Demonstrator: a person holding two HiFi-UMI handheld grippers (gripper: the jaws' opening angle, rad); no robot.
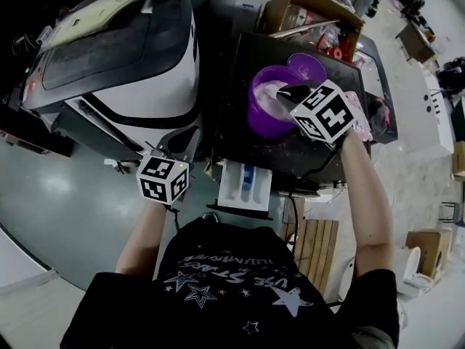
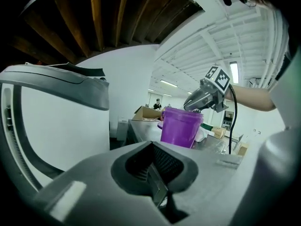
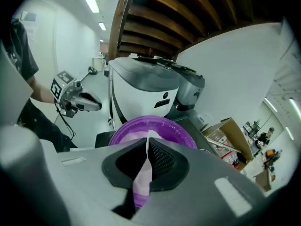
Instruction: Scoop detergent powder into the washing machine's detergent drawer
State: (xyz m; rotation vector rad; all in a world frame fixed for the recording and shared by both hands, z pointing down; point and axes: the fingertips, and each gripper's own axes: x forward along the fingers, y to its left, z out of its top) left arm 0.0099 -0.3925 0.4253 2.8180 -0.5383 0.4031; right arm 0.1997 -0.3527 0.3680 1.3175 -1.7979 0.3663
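Note:
A purple bucket [image 1: 263, 111] of white powder stands on the dark top of the washing machine [image 1: 236, 78], its lid [image 1: 309, 65] lying behind it. My right gripper [image 1: 289, 93] hangs over the bucket's rim, shut on the thin white handle of a scoop [image 3: 142, 182] that points down into the bucket [image 3: 176, 128]. The scoop's bowl is hidden. The white detergent drawer [image 1: 245, 184] stands pulled out at the machine's front. My left gripper [image 1: 168, 160] hovers left of the drawer, shut with nothing in it [image 2: 153, 169]. From there the bucket [image 2: 181, 126] and right gripper [image 2: 196, 103] show ahead.
A large white and black machine [image 1: 145, 86] fills the left. A cardboard box [image 1: 312, 13] with clutter sits behind the washing machine, a pink cloth [image 1: 361, 118] at its right edge. A wooden slatted piece [image 1: 316, 246] stands on the floor by my right side.

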